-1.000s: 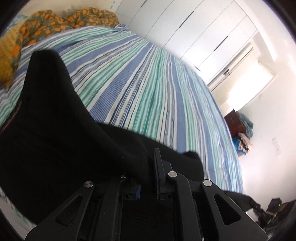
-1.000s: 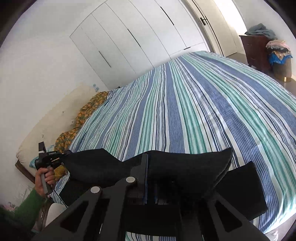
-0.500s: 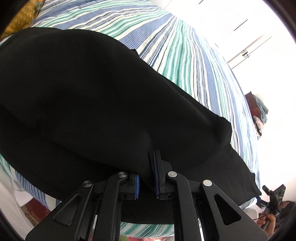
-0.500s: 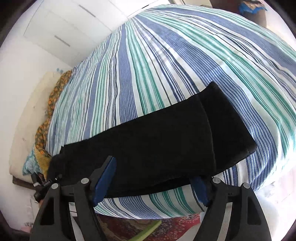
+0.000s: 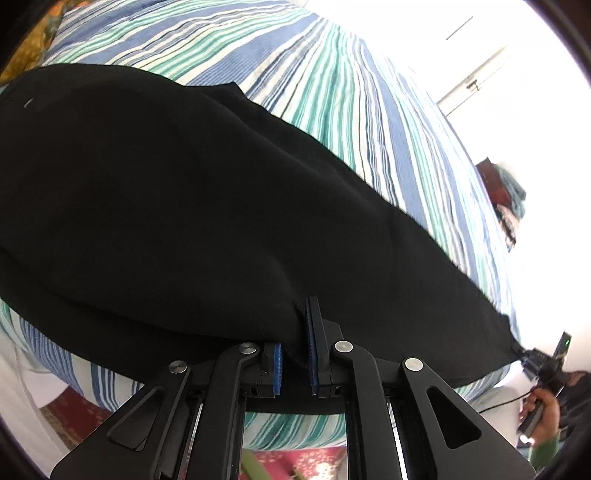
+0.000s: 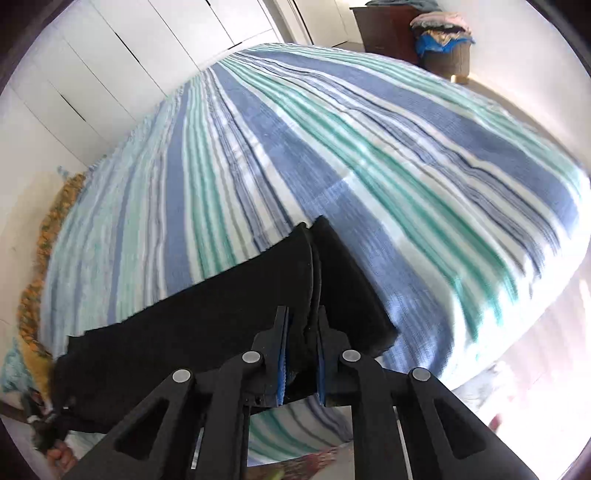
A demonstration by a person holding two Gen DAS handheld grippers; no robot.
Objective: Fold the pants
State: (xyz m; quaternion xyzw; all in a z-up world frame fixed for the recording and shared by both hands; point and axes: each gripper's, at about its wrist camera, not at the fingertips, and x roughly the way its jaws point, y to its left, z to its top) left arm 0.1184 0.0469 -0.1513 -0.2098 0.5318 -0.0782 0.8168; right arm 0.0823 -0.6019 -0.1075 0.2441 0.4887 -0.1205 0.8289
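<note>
Right at the near edge of the bed, both grippers have hold of the black pants [image 5: 207, 206]. Left gripper [image 5: 295, 350] first: its blue-padded fingers [image 5: 309, 332] pinch a tuck of dark cloth along the near hem, with a narrow gap between the pads filled by fabric. Over on the other side, the right gripper [image 6: 301, 354] is closed down on the leg end, a bunched wad of black material squeezed between its pads.

Between the two, the pants lie stretched lengthwise along the edge of the striped bedspread [image 6: 332, 140], and they look doubled already, one leg laid over the other, the cuffs stacked near the right gripper. So the lengthwise fold appears done; the crosswise folds, bringing cuffs toward the waist, look like what's left.

Farther back, open bedspread, an orange patterned pillow [image 5: 33, 48] at the head end, white wardrobe doors [image 6: 155, 48], and a dark dresser [image 6: 384, 22] in the corner.
</note>
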